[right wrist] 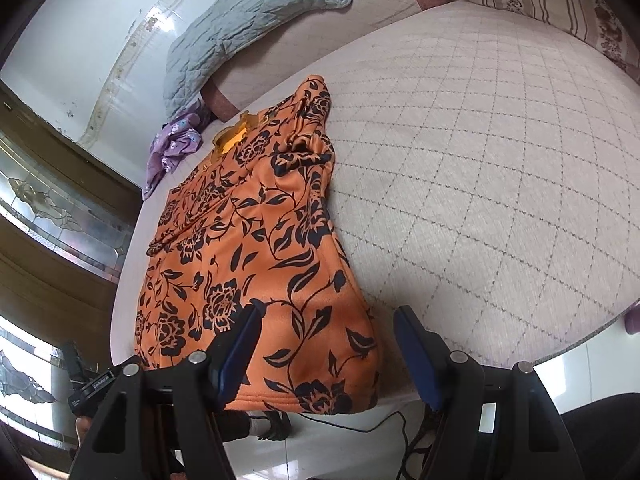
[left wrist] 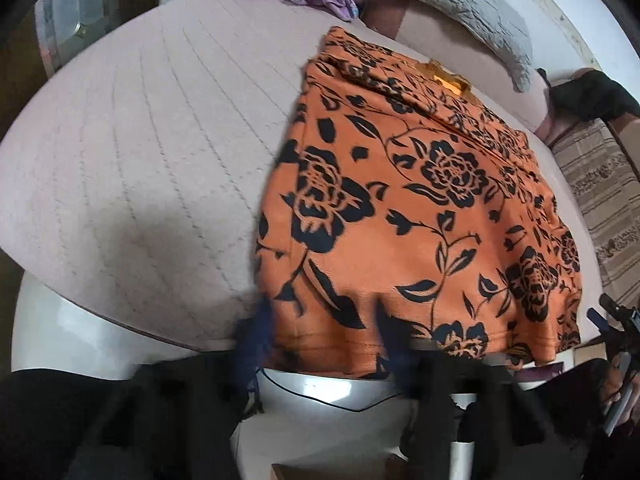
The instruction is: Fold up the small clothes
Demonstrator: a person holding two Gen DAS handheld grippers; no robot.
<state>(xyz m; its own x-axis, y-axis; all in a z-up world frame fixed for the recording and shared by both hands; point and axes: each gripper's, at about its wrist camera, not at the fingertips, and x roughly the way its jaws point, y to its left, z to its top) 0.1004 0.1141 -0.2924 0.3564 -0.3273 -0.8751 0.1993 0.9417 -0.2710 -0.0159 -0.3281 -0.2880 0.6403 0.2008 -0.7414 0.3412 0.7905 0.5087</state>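
The right gripper (right wrist: 326,354) has its jaws wide apart, and nothing is squeezed between them. One blue finger sits over the near corner of the top (right wrist: 256,248), and the other hangs past the edge, over the bed (right wrist: 480,160). The left gripper (left wrist: 324,340) is blurry and dark at the bottom of its view. Its fingers (left wrist: 256,336) sit on each side of the hem of the top (left wrist: 400,200), but I cannot tell if they pinch it yet. The top is orange with black flowers. It lies flat on the bed, with its hem hanging just over the near edge and its neck pointing away toward a gray pillow (right wrist: 248,20). The sleeves look tucked in already, so the top is a long, narrow shape. That part of the fold seems done. I think the next part is to lift the hem and bring it up toward the neck, to make the top small. A purple cloth (right wrist: 172,152) lies crumpled by the far edge, near the pillow. It may need folding too. Down below the bed there is a shiny white floor with a thin black wire (right wrist: 360,420) on it.
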